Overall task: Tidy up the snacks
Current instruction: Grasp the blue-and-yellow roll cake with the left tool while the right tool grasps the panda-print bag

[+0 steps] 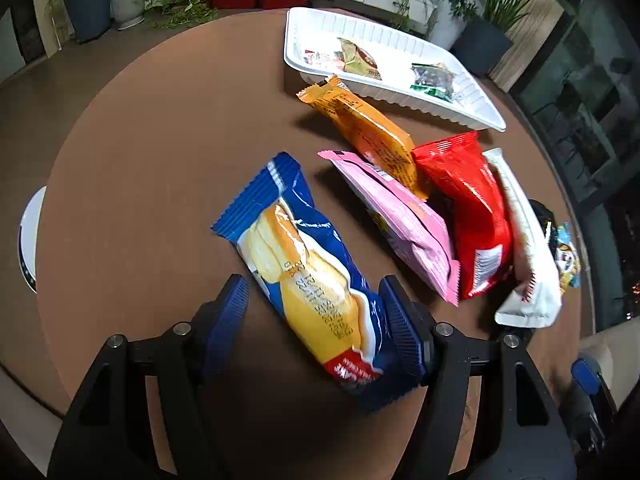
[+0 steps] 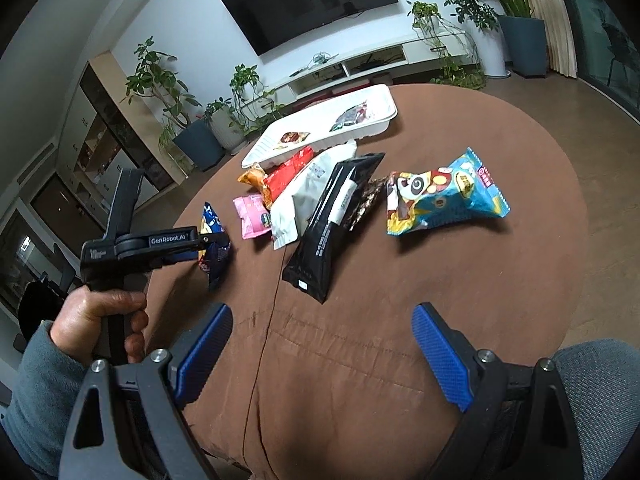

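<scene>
A blue and yellow snack packet (image 1: 316, 280) lies between the fingers of my left gripper (image 1: 316, 300); the right pad touches it, the left pad stands clear, so the jaws are open around it. It also shows in the right wrist view (image 2: 214, 240) beside the left gripper (image 2: 200, 242). Orange (image 1: 368, 132), pink (image 1: 404, 224), red (image 1: 468, 208) and white (image 1: 524, 248) packets lie in a row. A white tray (image 1: 472, 108) holds a few snacks. My right gripper (image 2: 320, 344) is open and empty, short of a black packet (image 2: 332, 220) and a light blue packet (image 2: 444, 196).
The round table has a brown cloth (image 2: 460, 272). Potted plants (image 2: 200, 136) and a low TV cabinet (image 2: 360, 68) stand beyond it. A white stool (image 1: 30, 240) sits at the table's left edge.
</scene>
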Motion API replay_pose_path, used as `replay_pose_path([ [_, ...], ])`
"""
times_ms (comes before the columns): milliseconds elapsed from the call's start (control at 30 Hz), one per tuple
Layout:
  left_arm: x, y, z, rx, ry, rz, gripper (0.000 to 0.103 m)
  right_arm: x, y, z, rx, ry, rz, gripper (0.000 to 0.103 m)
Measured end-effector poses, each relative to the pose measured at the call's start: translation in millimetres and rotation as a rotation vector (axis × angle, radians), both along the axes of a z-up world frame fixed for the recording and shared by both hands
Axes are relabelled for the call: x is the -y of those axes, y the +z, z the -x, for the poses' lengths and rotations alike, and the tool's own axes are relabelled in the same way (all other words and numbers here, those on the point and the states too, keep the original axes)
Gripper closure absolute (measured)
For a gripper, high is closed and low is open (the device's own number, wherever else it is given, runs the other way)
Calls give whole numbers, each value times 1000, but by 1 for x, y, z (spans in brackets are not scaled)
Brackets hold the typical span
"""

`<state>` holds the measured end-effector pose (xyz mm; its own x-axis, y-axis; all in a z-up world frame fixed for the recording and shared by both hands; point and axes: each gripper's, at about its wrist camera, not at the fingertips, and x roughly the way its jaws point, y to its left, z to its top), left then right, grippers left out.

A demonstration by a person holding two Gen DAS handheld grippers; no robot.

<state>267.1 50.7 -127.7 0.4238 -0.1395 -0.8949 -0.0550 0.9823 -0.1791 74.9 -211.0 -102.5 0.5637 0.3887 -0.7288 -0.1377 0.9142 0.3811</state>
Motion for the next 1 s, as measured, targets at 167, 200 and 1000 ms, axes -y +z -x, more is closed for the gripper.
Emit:
replay_pose_path([
  [167,8,-2,-2,15,-11,-41,36,-1,6,1,22,5,27,9],
  [200,7,-2,-1,21,-14,-38,37,0,9,0,29,4,34,9],
  [1000,5,1,31,23,-156,-58,73,13,9,-116,-8,838,626,10],
])
